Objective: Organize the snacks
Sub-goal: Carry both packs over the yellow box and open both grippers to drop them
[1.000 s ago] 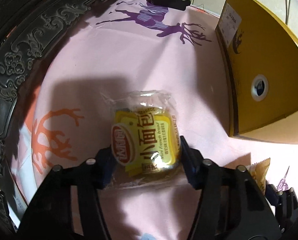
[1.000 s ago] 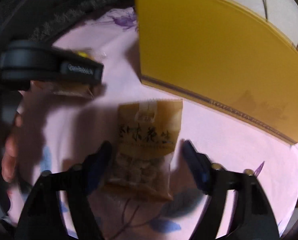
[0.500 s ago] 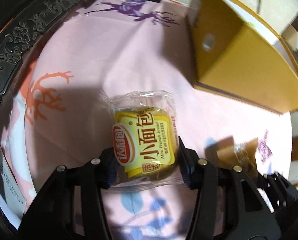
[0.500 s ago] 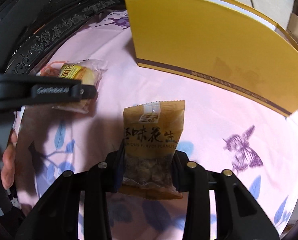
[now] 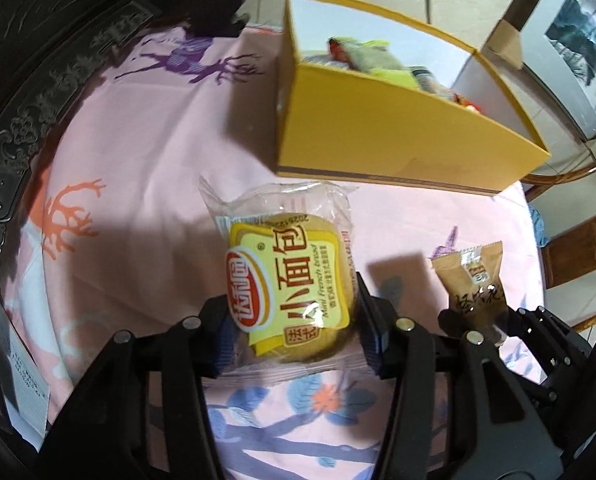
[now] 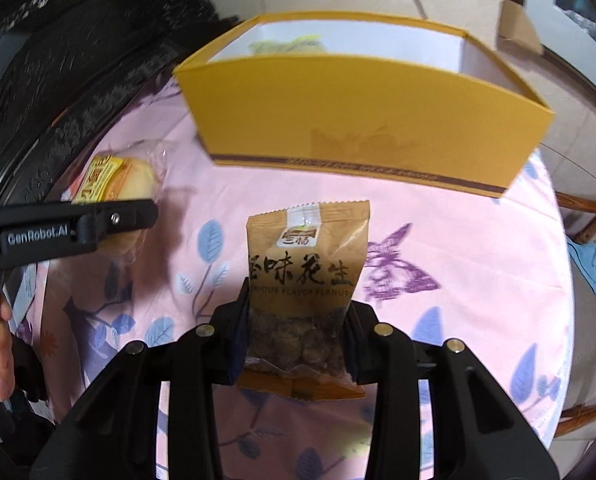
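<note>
Pink tablecloth (image 5: 145,152): one yellow box (image 5: 398,136), one gripped bread packet (image 5: 293,284), one gripped peanut packet (image 6: 304,276).

Pink printed tablecloth (image 5: 145,128) (carved dark surround (image 5: 13,128))

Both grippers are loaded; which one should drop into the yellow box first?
Right, probably. The right gripper, holding the peanut packet, squarely faces the yellow box; the left gripper, with the bread, sees it off to its right.
</note>
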`<act>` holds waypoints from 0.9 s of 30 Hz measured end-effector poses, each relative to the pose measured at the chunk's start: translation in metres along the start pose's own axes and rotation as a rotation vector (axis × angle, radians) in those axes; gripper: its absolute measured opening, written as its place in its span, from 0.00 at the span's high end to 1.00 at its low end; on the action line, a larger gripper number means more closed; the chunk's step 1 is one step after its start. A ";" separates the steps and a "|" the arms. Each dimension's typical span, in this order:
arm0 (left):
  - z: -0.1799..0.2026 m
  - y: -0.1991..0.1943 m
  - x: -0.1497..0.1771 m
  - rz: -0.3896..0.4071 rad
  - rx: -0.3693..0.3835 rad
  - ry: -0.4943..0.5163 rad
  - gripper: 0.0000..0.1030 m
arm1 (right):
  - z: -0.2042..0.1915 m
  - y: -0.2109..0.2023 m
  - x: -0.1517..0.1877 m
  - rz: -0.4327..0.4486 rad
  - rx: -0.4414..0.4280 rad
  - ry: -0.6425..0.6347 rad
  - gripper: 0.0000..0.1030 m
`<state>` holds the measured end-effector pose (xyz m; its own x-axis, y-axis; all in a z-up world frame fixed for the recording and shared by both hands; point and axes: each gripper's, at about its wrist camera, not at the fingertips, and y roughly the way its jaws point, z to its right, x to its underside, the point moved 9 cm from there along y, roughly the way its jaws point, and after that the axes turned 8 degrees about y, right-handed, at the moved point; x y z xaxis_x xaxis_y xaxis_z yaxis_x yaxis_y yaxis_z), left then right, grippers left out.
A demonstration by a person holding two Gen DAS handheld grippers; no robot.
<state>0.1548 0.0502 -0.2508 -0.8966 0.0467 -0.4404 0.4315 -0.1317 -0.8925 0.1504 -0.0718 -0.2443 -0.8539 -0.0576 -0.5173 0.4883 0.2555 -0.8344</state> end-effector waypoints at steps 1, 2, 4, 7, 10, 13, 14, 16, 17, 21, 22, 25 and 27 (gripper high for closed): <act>0.002 -0.001 -0.002 0.002 0.003 0.005 0.51 | 0.003 -0.003 -0.001 0.006 0.002 0.007 0.63; 0.006 -0.004 -0.003 0.006 0.010 0.009 0.51 | 0.006 -0.008 -0.003 0.015 0.006 0.016 0.63; 0.010 -0.008 -0.007 0.016 0.019 0.013 0.51 | 0.011 -0.015 -0.007 0.032 0.010 0.030 0.63; 0.015 -0.016 -0.020 0.031 0.033 0.018 0.51 | 0.014 -0.024 -0.017 0.062 0.013 0.042 0.63; 0.021 -0.024 -0.041 0.059 0.051 0.020 0.51 | 0.014 -0.032 -0.033 0.092 0.011 0.045 0.63; 0.035 -0.038 -0.070 0.108 0.067 0.042 0.51 | 0.014 -0.045 -0.061 0.146 0.009 0.048 0.63; 0.041 -0.045 -0.084 0.130 0.078 0.053 0.51 | 0.015 -0.052 -0.073 0.173 0.008 0.051 0.63; 0.050 -0.049 -0.102 0.143 0.086 0.065 0.51 | 0.017 -0.061 -0.095 0.205 0.010 0.053 0.63; 0.054 -0.051 -0.114 0.151 0.085 0.069 0.51 | 0.021 -0.064 -0.108 0.217 0.016 0.060 0.63; 0.061 -0.048 -0.161 0.171 0.067 0.077 0.51 | 0.036 -0.068 -0.156 0.260 0.038 0.105 0.63; 0.063 -0.049 -0.167 0.173 0.064 0.078 0.51 | 0.039 -0.068 -0.165 0.269 0.042 0.111 0.63; 0.066 -0.048 -0.189 0.186 0.041 0.094 0.51 | 0.044 -0.069 -0.191 0.297 0.054 0.116 0.63; 0.066 -0.049 -0.200 0.194 0.028 0.103 0.51 | 0.046 -0.069 -0.206 0.314 0.063 0.114 0.63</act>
<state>0.3069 -0.0179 -0.1127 -0.7818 0.1182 -0.6122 0.5904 -0.1754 -0.7878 0.3004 -0.1217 -0.0887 -0.6729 0.1238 -0.7293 0.7378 0.1834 -0.6496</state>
